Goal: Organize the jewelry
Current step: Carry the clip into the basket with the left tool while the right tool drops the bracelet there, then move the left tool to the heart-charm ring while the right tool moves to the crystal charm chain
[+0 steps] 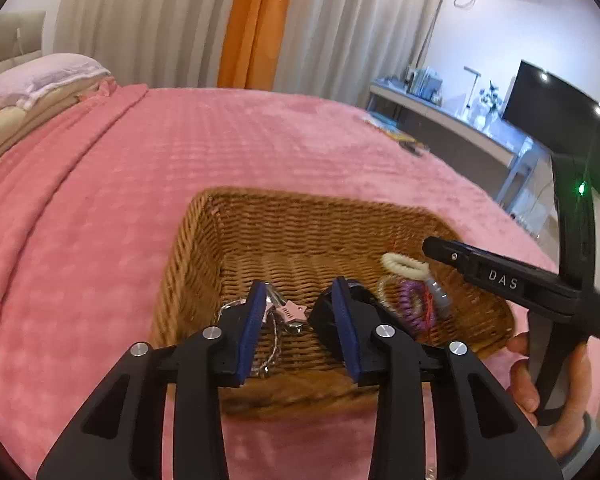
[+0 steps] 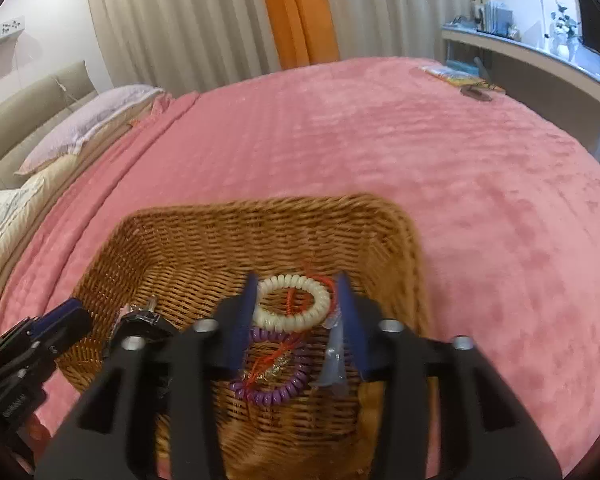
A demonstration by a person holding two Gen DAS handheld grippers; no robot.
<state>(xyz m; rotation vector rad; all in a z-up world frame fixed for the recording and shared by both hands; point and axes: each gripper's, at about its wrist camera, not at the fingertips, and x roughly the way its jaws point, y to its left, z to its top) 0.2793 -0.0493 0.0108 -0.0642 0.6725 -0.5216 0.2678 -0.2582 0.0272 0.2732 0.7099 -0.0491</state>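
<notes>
While both of your tools hang over the wicker basket (image 1: 204,248) on the pink bed (image 1: 140,168), start at its left side: your left tool (image 1: 300,300) has its blue pads spread, and nothing is pinched between them. Beneath that gap lies a silver chain (image 1: 274,340) with a small pink star charm (image 1: 290,312), resting on the basket floor; the chain's length runs roughly along the line your tool points, toward you. Just right of it sits a dark, chunky item I can't identify, partly hidden behind the right pad.

Moving right, the hair ties cluster in the basket's right half: a cream coil tie (image 2: 294,302) lies farther from you, a purple coil tie (image 2: 276,376) nearer, with red thread (image 2: 290,300) tangled across both and a clear bluish piece (image 2: 334,360) beside them. Your right tool (image 2: 298,300) is also spread, its pads standing either side of the cream tie without pressing on it.

So each pile sits directly below its own tool: chain for the left, coils for the right. Judging by this, everything here is already in the basket, and whichever hand goes next should lift straight up so that loose thread doesn't snag.
</notes>
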